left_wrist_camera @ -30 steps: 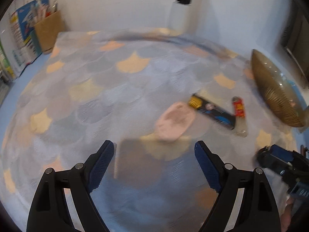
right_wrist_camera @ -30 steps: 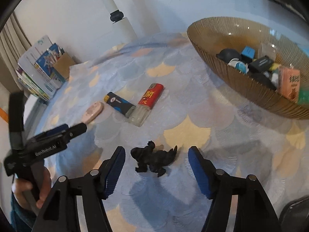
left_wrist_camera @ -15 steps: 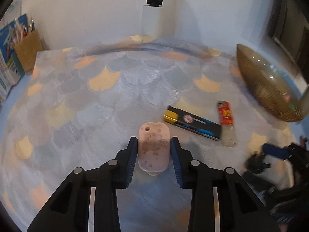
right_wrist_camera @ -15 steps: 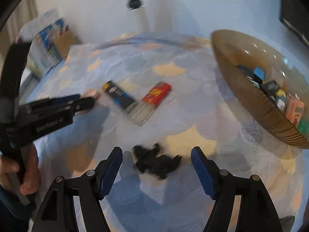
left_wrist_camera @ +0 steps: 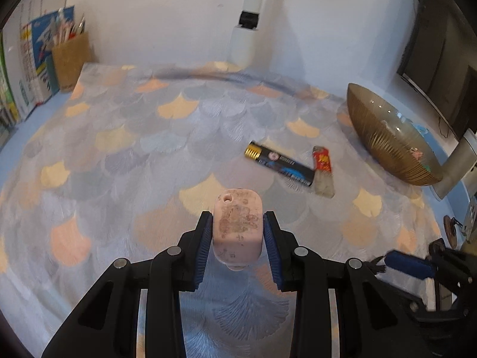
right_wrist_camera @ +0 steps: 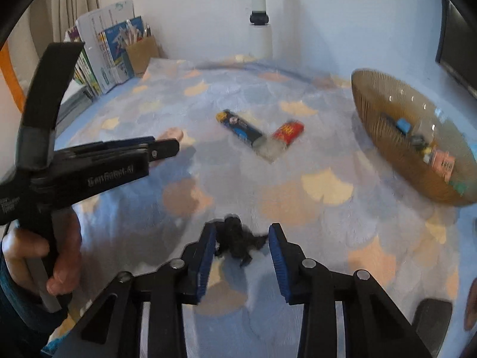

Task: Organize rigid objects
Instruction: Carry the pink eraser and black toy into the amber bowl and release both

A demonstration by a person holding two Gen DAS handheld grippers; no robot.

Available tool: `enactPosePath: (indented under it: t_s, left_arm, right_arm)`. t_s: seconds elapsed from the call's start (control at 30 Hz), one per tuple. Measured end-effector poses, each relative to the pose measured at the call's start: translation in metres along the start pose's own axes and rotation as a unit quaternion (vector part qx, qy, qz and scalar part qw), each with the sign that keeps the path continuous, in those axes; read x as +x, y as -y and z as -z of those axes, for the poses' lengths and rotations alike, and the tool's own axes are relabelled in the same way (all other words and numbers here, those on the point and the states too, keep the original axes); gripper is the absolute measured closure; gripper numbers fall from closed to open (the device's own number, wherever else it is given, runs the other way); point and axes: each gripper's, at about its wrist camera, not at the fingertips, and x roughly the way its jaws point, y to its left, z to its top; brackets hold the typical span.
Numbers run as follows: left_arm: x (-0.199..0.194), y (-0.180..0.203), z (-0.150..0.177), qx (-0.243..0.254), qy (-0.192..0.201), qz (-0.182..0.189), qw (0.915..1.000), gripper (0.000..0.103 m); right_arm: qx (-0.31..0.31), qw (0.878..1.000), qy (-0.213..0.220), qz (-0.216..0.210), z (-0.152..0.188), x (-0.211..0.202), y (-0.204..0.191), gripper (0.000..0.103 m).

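- Blue-padded left gripper (left_wrist_camera: 238,240): jaws closed on a pale pink eraser-like block (left_wrist_camera: 237,228), both pads pressed against its sides. The block sits at lower centre of the left wrist view, its stained top face up, a small hole at the far end. Its jaws closed on the block within the last second.
- Right gripper (right_wrist_camera: 242,243): jaws have just been closing, with a small black figurine (right_wrist_camera: 238,240) between them at lower centre of the right wrist view. The left pad appears to touch it; whether the right pad presses on it cannot be told through the blur.
- Tabletop (left_wrist_camera: 125,155): covered by a cloth with a fan-scale pattern in grey, blue and pale orange.
- Black and blue battery (left_wrist_camera: 280,163): lies flat at right of centre in the left wrist view, gold end toward the left.
- Red lighter (left_wrist_camera: 323,170): lies flat just beside the battery's right end, the two forming a V; clear end nearest the camera.
- Ribbed amber glass bowl (right_wrist_camera: 384,146): at the right edge of the right wrist view, well apart from both grippers, holding several small items including blue, black and pink pieces.
- A person's hand (right_wrist_camera: 56,256): grips the left gripper's handle at lower left of the right wrist view.
- Books and a brown pen holder (left_wrist_camera: 70,59): stand at upper left, against the white wall.
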Motion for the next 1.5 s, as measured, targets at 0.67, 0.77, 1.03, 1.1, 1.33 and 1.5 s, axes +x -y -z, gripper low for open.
enactPosePath:
  t_s: [0.67, 0.77, 1.03, 1.1, 1.33, 1.5]
  left_arm:
    - [0.001, -0.007, 0.003, -0.018, 0.008, -0.015, 0.9997, 0.071]
    - [0.001, -0.004, 0.004, -0.009, 0.010, -0.020, 0.9997, 0.071]
    - [-0.001, 0.012, 0.004, 0.033, 0.016, -0.040, 0.9985, 0.071]
    - [-0.003, 0.020, 0.002, 0.035, 0.019, -0.038, 0.9985, 0.071]
    - [-0.043, 0.095, -0.079, 0.061, 0.083, 0.061, 0.9928, 0.072]
    - [-0.044, 0.152, -0.138, 0.076, 0.107, 0.109, 0.9854, 0.071]
  right_arm:
    - [0.014, 1.000, -0.007, 0.005, -0.006, 0.033, -0.017, 0.057]
    - [-0.002, 1.000, 0.009, 0.008, -0.002, 0.033, -0.020, 0.068]
    - [0.003, 0.999, 0.024, -0.025, 0.005, 0.002, -0.014, 0.068]
    - [0.001, 0.999, 0.045, 0.003, -0.002, -0.020, -0.001, 0.068]
    - [0.039, 0.987, 0.125, 0.095, -0.052, -0.108, 0.077, 0.068]
    - [0.063, 0.974, 0.160, 0.149, -0.088, -0.143, 0.126, 0.068]
